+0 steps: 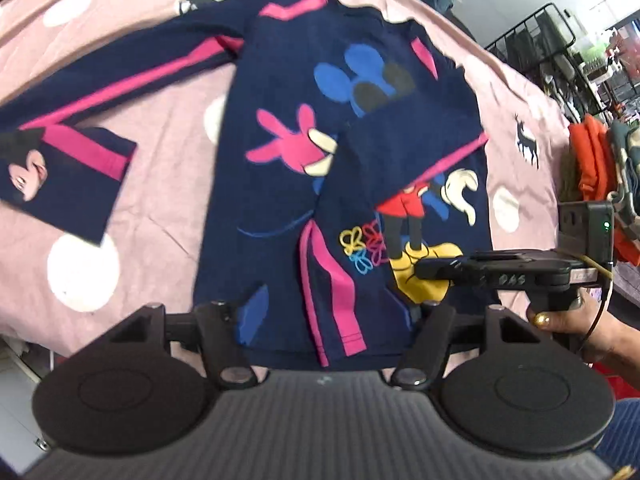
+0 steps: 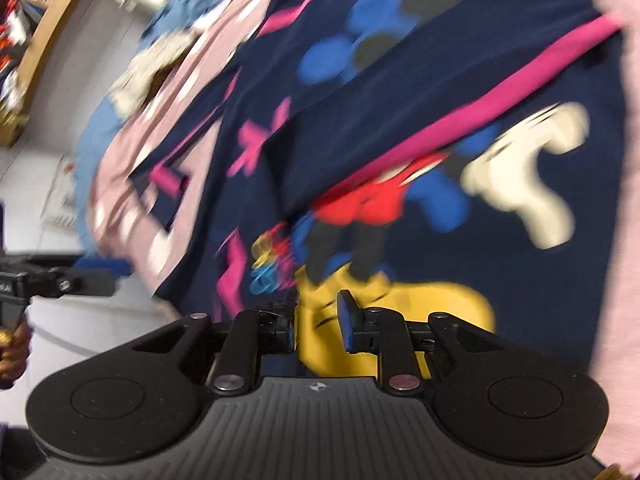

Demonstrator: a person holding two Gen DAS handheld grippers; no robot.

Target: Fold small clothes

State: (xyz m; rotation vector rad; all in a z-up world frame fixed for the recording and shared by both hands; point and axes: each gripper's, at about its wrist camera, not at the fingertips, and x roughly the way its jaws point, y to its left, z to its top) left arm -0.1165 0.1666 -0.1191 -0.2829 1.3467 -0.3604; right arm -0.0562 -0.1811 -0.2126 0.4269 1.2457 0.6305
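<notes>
A navy long-sleeved shirt point(image 1: 320, 152) with pink stripes and a cartoon print lies flat on a pink sheet with white dots point(image 1: 160, 208). One sleeve point(image 1: 400, 160) is folded across the body, and the other sleeve point(image 1: 120, 72) stretches out to the left. My left gripper point(image 1: 326, 312) hovers over the hem with its jaws wide apart and nothing between them. In the left wrist view my right gripper point(image 1: 440, 270) reaches in from the right over the yellow shoe print. In the blurred right wrist view the right gripper point(image 2: 318, 316) stands open above that yellow print point(image 2: 400, 320), and no cloth is pinched.
A folded navy garment point(image 1: 68, 176) with a pink stripe lies at the left of the sheet. Orange clothes point(image 1: 596, 168) are piled at the right edge, with a black wire rack point(image 1: 536, 36) behind them. A blue fluffy cloth point(image 2: 188, 4) and a wooden shelf point(image 2: 44, 20) lie beyond the sheet.
</notes>
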